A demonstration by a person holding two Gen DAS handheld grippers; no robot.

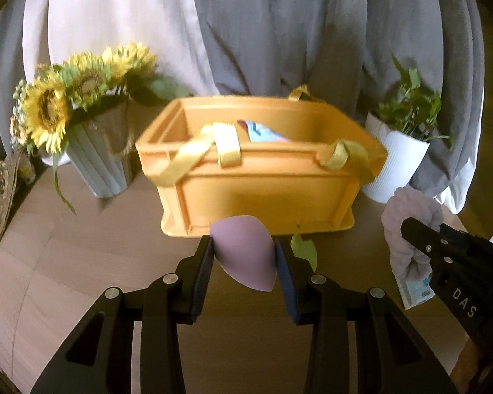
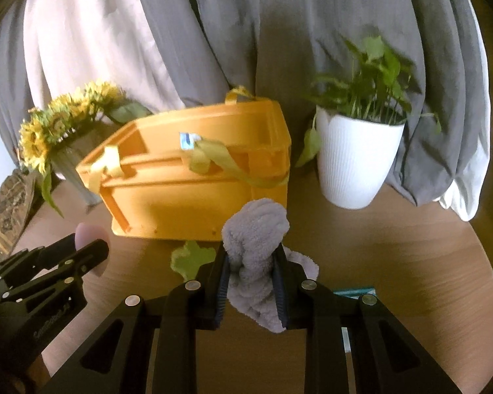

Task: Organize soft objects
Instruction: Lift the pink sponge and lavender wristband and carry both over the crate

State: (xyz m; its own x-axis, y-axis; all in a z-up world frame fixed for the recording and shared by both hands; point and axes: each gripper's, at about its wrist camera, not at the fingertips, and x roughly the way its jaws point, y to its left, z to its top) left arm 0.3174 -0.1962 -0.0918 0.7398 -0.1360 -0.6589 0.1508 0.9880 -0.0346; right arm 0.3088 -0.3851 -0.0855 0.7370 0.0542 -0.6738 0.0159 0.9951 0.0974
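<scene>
While hovering in front of the yellow bin (image 1: 259, 177), left gripper (image 1: 243, 256) squeezing purple sponge (image 1: 245, 251), right gripper (image 2: 251, 269) clamped on fuzzy grey cloth (image 2: 254, 256), both w/ jaws tight.

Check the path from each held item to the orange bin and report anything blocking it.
Nothing visible blocks either path. The left gripper holds the purple sponge just short of the bin, and the right gripper holds the grey cloth before it. Yellow straps drape over the near rim; the opening stays clear.

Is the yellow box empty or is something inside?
Not empty. A blue and white thing lies inside the yellow box, showing over its rim from both cameras. What it is cannot be told.
</scene>
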